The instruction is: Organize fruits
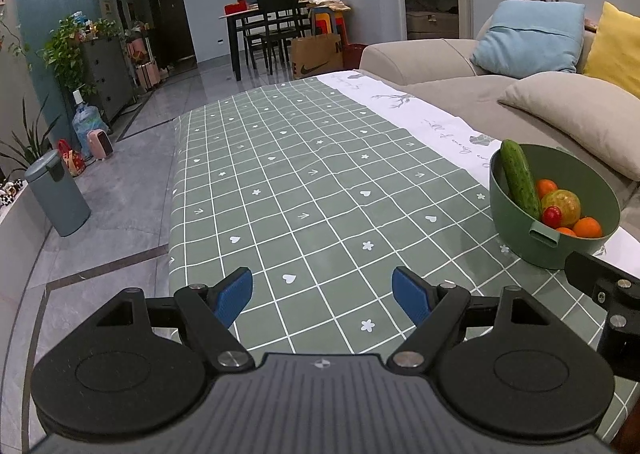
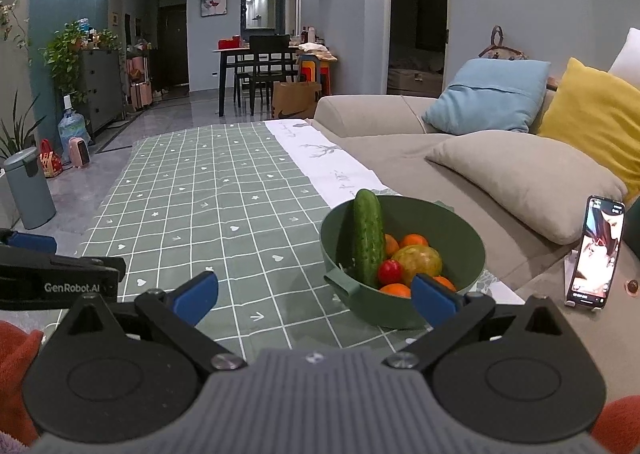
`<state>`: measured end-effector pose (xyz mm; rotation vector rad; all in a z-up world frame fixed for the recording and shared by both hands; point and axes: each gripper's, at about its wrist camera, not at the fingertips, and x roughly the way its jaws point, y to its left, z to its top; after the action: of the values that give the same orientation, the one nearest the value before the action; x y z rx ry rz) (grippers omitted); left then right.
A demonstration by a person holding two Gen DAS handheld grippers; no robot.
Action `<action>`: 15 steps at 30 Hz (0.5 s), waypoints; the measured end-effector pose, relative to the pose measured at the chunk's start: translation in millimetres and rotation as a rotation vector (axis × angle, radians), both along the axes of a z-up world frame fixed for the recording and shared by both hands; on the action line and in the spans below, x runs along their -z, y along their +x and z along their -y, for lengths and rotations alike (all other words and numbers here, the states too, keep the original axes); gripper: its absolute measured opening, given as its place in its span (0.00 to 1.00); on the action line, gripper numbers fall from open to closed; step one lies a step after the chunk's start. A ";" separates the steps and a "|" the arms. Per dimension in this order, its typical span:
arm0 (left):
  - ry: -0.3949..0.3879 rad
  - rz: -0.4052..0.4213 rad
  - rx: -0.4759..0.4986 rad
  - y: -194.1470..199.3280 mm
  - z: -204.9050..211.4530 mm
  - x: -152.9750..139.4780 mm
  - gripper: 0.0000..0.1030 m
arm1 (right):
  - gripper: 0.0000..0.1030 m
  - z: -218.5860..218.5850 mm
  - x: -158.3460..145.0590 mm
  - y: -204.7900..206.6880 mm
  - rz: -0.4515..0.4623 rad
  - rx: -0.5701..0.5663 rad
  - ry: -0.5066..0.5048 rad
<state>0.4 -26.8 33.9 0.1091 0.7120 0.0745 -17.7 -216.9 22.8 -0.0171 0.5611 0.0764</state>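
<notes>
Your left gripper (image 1: pixel 322 296) hangs spread and empty over the worktop (image 1: pixel 300 189); the fruit bowl (image 1: pixel 516 230) sits right.

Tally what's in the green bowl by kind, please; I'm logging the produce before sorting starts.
In the green bowl, as far as visible:
Cucumber: 1
Oranges: 4
Small red tomato: 1
Large yellow-green fruit, kind unclear: 1
Total: 7; more may be hidden underneath.

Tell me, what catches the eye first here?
A green bowl near the checked tablecloth's right edge, with a cucumber standing among oranges and a small tomato. Both open claws, left claw and right claw, hold nothing. A lit phone stands propped on the right.
</notes>
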 end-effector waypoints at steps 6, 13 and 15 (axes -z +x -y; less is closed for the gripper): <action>-0.001 0.000 -0.001 -0.6 -1.1 -0.3 0.90 | 0.96 -1.8 0.7 -0.8 -0.002 -0.007 -0.003; -0.003 -0.003 0.000 -1.2 -1.2 -0.2 0.91 | 0.96 -2.2 1.6 -0.4 -0.003 -0.011 -0.006; -0.003 -0.004 0.000 -1.2 -2.3 -0.6 0.91 | 0.96 -2.7 1.9 0.0 -0.007 -0.015 -0.007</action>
<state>-0.9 -24.5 34.5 0.1062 0.7159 0.0737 -17.7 -214.2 20.9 -0.0283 0.5679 0.0892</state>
